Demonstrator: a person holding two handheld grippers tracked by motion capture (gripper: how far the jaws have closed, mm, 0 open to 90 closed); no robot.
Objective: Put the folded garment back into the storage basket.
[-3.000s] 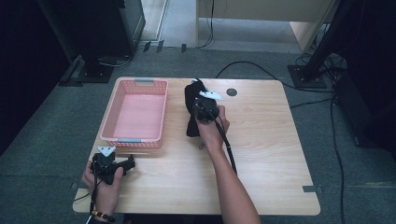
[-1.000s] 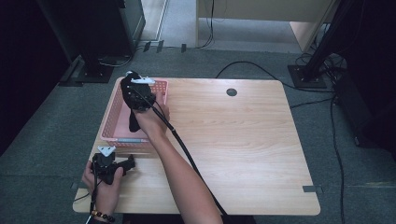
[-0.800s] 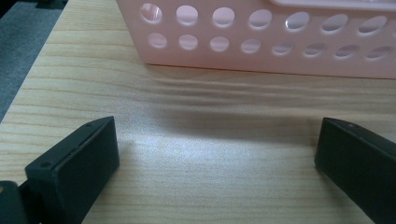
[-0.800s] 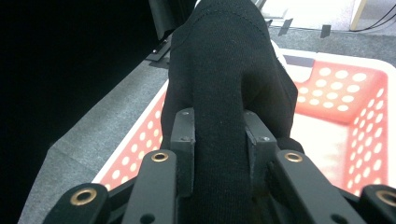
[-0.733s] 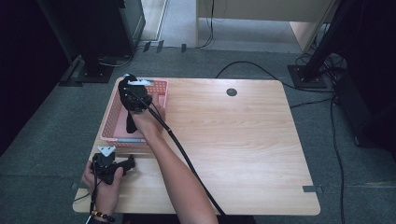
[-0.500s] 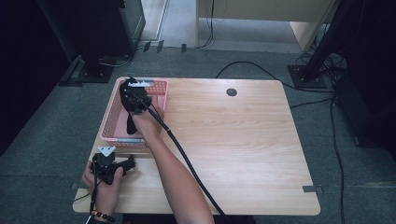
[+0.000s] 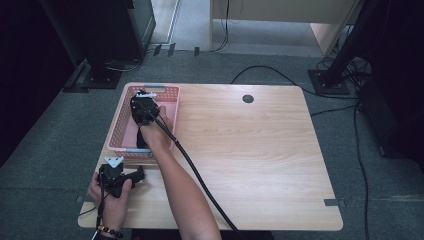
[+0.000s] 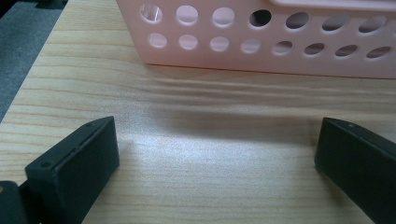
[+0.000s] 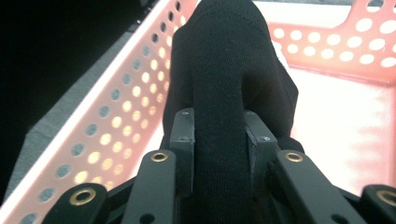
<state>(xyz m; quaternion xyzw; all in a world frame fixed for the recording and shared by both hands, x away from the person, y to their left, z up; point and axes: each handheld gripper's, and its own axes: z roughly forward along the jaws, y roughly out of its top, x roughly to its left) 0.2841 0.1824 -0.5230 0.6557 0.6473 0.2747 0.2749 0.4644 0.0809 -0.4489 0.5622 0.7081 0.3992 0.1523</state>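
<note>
Now, in the high view, the right hand-held gripper point(image 7: 143, 111) hangs over the pink basket point(image 7: 118, 131) at the left back part of the counter point(image 7: 260, 165). It holds a black cloth point(image 7: 142, 136) that droops down inside the basket. The cloth could catch on the near rim if it is let go too close to that edge, and then part of it would flop out onto the counter. The gripper's own black cable point(image 7: 200, 177) runs back across the counter along the person's arm, and it could drag on the basket's side. The left hand-held gripper point(image 7: 116, 176) rests near the front left corner, just in front of the basket. A small dark round hole point(image 7: 248, 98) sits far back, well out of the way.

In the left gripper view, the 2 black jaws stand wide apart with nothing between them, just bare wood. The basket's wall with round holes point(image 8: 261, 42) is close ahead, so a push forward could bump it and slide it.

In the right gripper view, the jaws are squeezed tight on the black cloth point(image 9: 224, 93), which is bunched up thick. The cloth blocks much of the look ahead, so it is hard to tell how near the basket floor point(image 9: 336, 126) is. The cloth could also stick to the pads when they open.
</note>
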